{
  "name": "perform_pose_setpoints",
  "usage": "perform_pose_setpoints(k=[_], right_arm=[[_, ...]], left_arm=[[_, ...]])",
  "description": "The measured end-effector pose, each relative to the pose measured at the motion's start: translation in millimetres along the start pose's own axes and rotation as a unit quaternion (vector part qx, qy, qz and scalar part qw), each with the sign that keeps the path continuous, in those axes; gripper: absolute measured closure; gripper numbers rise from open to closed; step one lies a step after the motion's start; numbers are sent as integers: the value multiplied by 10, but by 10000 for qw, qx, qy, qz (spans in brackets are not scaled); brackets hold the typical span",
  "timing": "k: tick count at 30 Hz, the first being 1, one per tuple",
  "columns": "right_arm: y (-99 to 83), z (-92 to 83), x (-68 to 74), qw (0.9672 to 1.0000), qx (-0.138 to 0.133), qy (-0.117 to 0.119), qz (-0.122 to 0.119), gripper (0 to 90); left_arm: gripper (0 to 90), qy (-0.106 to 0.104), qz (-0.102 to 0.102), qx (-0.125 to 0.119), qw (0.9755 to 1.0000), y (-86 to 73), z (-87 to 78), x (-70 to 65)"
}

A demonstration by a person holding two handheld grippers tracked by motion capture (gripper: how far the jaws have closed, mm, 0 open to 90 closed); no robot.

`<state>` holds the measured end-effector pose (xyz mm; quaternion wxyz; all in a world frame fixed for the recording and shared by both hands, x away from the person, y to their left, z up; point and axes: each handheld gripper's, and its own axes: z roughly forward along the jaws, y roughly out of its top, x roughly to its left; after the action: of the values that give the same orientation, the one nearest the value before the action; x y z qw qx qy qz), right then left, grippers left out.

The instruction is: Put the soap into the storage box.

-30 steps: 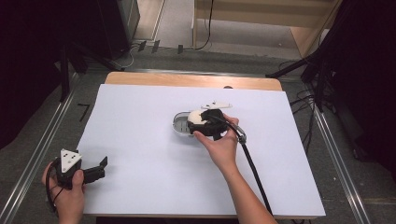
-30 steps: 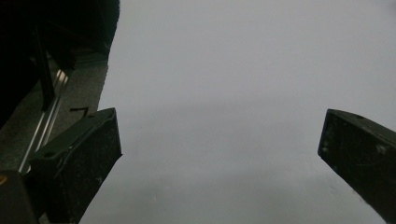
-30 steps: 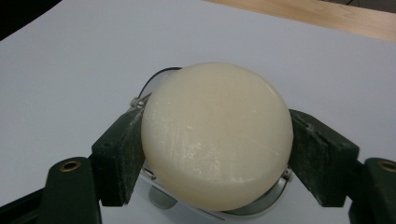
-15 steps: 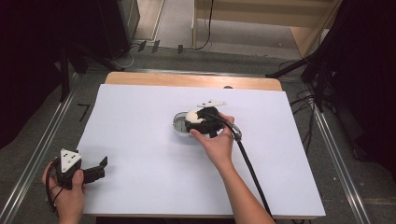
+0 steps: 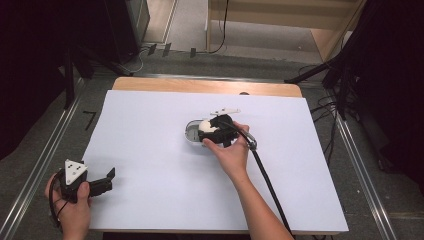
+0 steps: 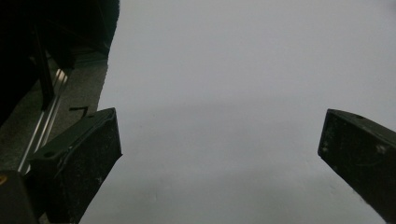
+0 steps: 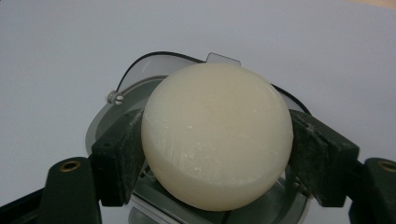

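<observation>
A cream-white round puck (image 7: pixel 217 135), like a bar of soap, sits between the pads (image 7: pixel 119 154) of my right gripper (image 7: pixel 217 156), which is shut on it. Just beneath it is a small grey metal dish (image 7: pixel 140 86) with a clear rim. From above, the right gripper (image 5: pixel 209 131) holds the puck (image 5: pixel 205 125) over the dish (image 5: pixel 190 131) near the middle of the white table (image 5: pixel 150 150). My left gripper (image 5: pixel 106 181) rests at the table's near-left corner, open, with nothing between its jaws (image 6: pixel 219 154).
The white sheet covers a wooden table whose far edge (image 5: pixel 200 85) shows bare. A black cable (image 5: pixel 270 185) trails from the right gripper toward the near edge. Metal rails (image 5: pixel 40 165) run along both sides, and dark stands lie beyond.
The right gripper has edged slightly left with the puck, over the dish. The left hand has stayed put.
</observation>
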<state>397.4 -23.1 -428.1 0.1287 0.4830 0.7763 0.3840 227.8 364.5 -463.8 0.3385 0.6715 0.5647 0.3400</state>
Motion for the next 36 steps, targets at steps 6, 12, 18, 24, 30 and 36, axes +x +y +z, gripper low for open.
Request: perform_pose_setpoints(k=[6, 12, 18, 24, 30, 36], right_arm=[[6, 39, -7, 10000, 39, 26, 75, 252], [14, 69, 27, 9999, 62, 47, 74, 252], [8, 77, 31, 9998, 118, 74, 104, 251], [-6, 91, 22, 9997, 211, 93, 109, 249], [-6, 76, 28, 9997, 195, 135, 43, 244], [24, -1, 17, 9998, 49, 193, 95, 247]], left_arm=[[0, 2, -6, 1, 10000, 0, 1, 1], [0, 0, -8, 1, 10000, 0, 1, 1], [0, -1, -15, -4, 10000, 0, 1, 2], [0, 1, -14, -4, 10000, 0, 2, 1], [0, -3, -14, 3, 10000, 0, 1, 3], [0, -4, -14, 2, 10000, 0, 1, 3]])
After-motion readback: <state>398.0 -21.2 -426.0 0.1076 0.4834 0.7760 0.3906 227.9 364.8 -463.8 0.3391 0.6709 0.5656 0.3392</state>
